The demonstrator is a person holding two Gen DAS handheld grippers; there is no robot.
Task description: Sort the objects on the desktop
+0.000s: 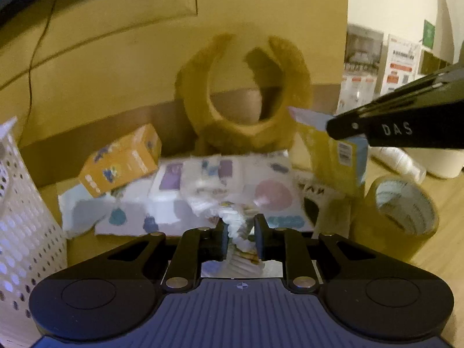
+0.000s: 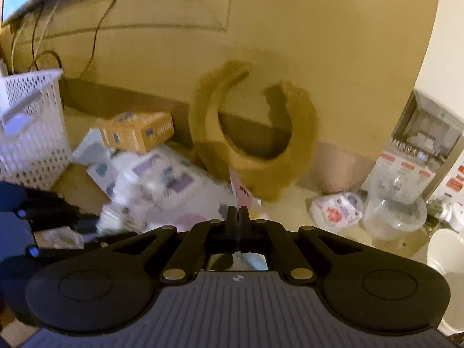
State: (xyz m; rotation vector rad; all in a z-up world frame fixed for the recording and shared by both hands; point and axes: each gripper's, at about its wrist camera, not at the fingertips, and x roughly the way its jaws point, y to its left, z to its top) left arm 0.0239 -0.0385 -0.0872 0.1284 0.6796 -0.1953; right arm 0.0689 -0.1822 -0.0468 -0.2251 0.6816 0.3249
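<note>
My left gripper (image 1: 240, 233) is shut on a crumpled white printed packet (image 1: 230, 216), pinched between its pads just above a heap of similar packets (image 1: 220, 179). My right gripper (image 1: 333, 127) comes in from the right, shut on the top flap of a yellow and blue carton (image 1: 339, 159). In the right wrist view the right gripper (image 2: 238, 217) has its jaws together on that pale flap (image 2: 239, 187); the rest of the carton is hidden below the fingers. An orange box (image 1: 121, 162) lies tilted on the heap's left side.
A white perforated basket (image 1: 23, 217) stands at the left. A brown neck pillow (image 1: 246, 92) leans on the wall behind. At the right are a tape roll (image 1: 403, 206), a white bottle (image 1: 400, 159), a clear plastic cup (image 2: 397, 211) and a small red-printed packet (image 2: 336, 211).
</note>
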